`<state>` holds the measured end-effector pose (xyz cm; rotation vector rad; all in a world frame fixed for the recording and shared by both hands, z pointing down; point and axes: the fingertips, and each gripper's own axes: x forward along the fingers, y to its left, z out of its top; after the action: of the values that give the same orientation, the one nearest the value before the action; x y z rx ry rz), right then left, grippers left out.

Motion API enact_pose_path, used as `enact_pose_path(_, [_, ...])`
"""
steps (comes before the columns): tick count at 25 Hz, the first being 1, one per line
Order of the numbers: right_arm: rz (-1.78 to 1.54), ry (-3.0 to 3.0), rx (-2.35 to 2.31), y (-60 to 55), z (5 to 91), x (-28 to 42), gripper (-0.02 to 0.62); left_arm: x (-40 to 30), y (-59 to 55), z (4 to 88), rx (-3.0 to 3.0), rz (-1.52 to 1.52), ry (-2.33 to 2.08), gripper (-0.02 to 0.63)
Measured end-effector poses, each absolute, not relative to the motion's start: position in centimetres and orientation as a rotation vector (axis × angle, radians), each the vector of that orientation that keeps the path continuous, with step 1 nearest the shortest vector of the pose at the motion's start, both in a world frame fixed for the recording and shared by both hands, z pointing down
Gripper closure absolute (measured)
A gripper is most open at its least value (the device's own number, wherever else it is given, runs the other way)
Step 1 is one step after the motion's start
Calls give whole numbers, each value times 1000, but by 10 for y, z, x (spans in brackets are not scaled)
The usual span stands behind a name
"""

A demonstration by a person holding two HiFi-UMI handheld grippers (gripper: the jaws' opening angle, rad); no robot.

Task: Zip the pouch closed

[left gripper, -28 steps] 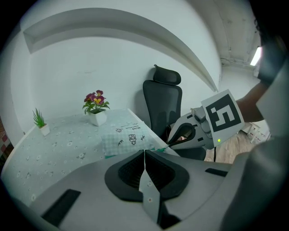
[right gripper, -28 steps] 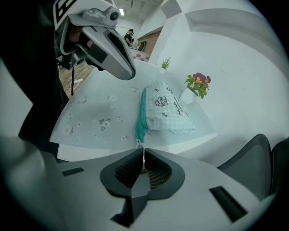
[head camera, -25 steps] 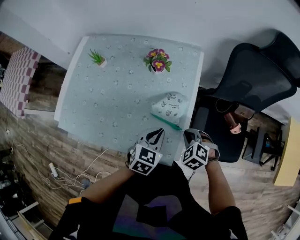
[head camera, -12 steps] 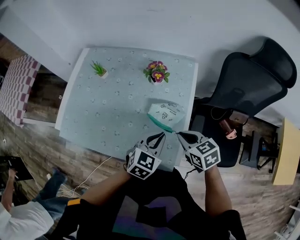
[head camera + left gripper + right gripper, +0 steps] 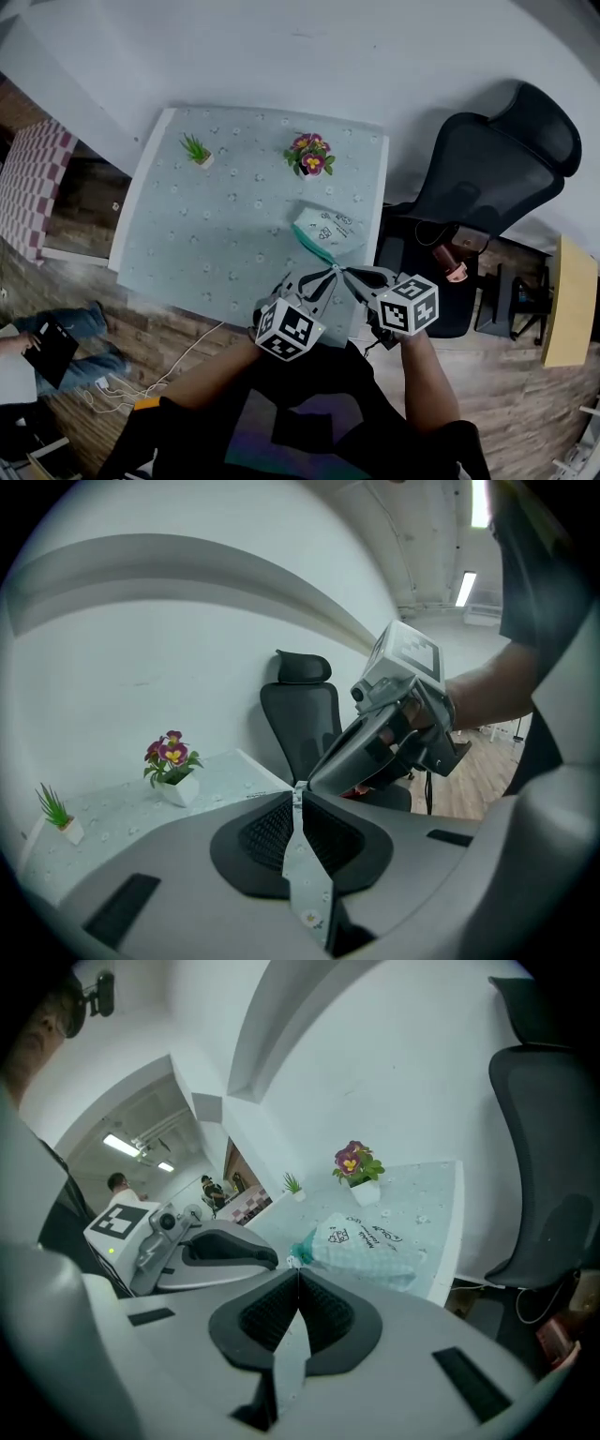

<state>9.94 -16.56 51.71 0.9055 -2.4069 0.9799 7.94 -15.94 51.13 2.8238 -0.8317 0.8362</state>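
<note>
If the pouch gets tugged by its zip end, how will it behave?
Probably floppy: the pouch draws to a soft point where the right gripper seems to pinch it. Its small cloth body looks light, so it may slide on the tablecloth rather than stay put.

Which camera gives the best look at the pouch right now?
The right gripper view: the pouch lies close ahead, with its print and teal end plain to see. The head view shows it whole but small and from above. In the left gripper view I cannot make it out.
</note>
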Motion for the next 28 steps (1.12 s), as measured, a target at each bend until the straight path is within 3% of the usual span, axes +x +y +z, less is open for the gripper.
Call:
enact_pose_path(11, [1095,-2488,780,-173,504,86,575,76,-169,516,2838,897,-887,525])
enact_pose_path(23, [1092,-2499,766,-173,501,87,575,70,-173,506,2845,860,-975,528])
enact_pose_path(28, [1062,-2487,780,-170,504,89,575,69,-171,506,2829,850,-971,573])
